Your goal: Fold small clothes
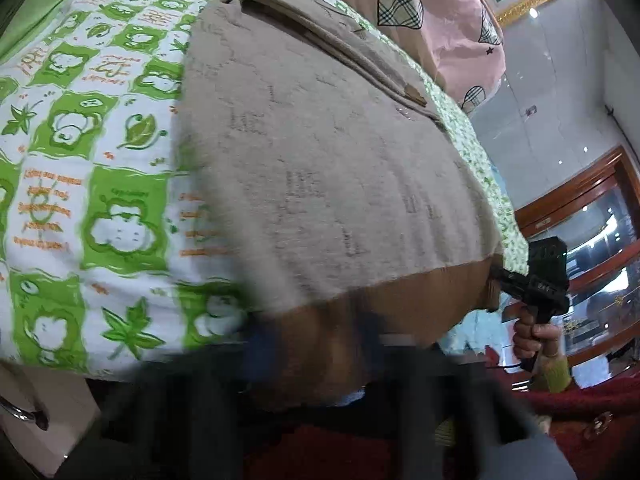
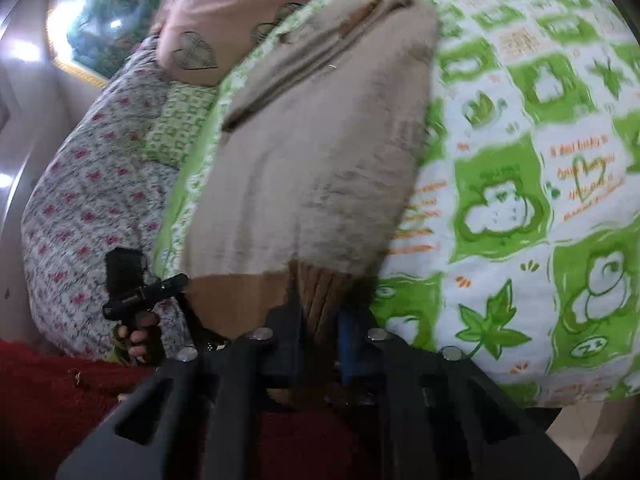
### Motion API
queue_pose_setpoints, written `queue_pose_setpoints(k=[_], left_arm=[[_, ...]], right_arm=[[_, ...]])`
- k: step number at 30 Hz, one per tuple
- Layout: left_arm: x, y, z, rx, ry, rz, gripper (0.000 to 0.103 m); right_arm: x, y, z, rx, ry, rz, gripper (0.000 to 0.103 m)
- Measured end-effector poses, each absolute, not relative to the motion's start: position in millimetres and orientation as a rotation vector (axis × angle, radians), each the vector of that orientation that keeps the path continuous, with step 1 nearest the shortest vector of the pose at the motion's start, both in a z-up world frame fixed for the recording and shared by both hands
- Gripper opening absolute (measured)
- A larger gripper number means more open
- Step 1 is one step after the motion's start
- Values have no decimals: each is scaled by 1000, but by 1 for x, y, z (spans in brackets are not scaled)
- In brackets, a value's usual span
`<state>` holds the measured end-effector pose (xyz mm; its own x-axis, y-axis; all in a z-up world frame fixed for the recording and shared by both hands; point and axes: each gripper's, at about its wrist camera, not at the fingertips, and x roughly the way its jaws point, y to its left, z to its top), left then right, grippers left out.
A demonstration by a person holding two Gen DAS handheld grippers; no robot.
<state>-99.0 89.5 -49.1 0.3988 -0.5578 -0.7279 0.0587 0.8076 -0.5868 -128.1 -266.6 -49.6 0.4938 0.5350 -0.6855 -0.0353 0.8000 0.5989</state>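
Beige knit sweater (image 2: 304, 168) lies flat on green-and-white printed bedsheet (image 2: 520, 200), brown ribbed hem (image 2: 320, 292) at the near edge. Right gripper (image 2: 320, 332) clamped on hem, fabric bunched between the fingers. Left gripper (image 1: 308, 344), blurred, closed on hem's left part. Pink heart-print quilt (image 1: 440, 20) far.

Glossy white wall (image 1: 560, 92), wooden glass cabinet (image 1: 592, 232) (lit inside).
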Motion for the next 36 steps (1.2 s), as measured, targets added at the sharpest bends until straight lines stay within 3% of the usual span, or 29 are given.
queue_pose_setpoints(k=[7, 11, 14, 16, 18, 20, 21, 22, 23, 28, 36], left_arm=[[-107, 99, -32, -514, 1022, -435, 7], [-102, 99, -47, -530, 1081, -425, 7], [-98, 96, -54, -566, 1111, -427, 21], [-98, 98, -58, -602, 1116, -452, 33], [-96, 94, -59, -591, 1123, -465, 33], [-95, 85, -55, -531, 1119, -480, 30], [-96, 81, -51, -493, 1109, -484, 13], [-98, 77, -48, -463, 1103, -494, 6], [-102, 74, -44, -437, 1091, -500, 6], [-107, 80, -31, -482, 1033, -499, 5], [-59, 112, 49, -564, 753, -504, 5]], right_arm=[[-164, -296, 4, 460, 872, 316, 11], [-148, -291, -11, 461, 935, 350, 12], [-140, -289, -29, 506, 987, 329, 19], [-142, -294, -37, 528, 991, 329, 28], [-144, -299, -42, 568, 974, 354, 29], [-144, -299, -46, 587, 967, 373, 29], [-144, -299, -46, 580, 967, 383, 27], [-144, -295, -45, 564, 968, 388, 21], [-146, -293, -44, 550, 970, 397, 12], [-153, -302, -33, 592, 907, 450, 12], [-109, -306, 34, 626, 670, 557, 11]])
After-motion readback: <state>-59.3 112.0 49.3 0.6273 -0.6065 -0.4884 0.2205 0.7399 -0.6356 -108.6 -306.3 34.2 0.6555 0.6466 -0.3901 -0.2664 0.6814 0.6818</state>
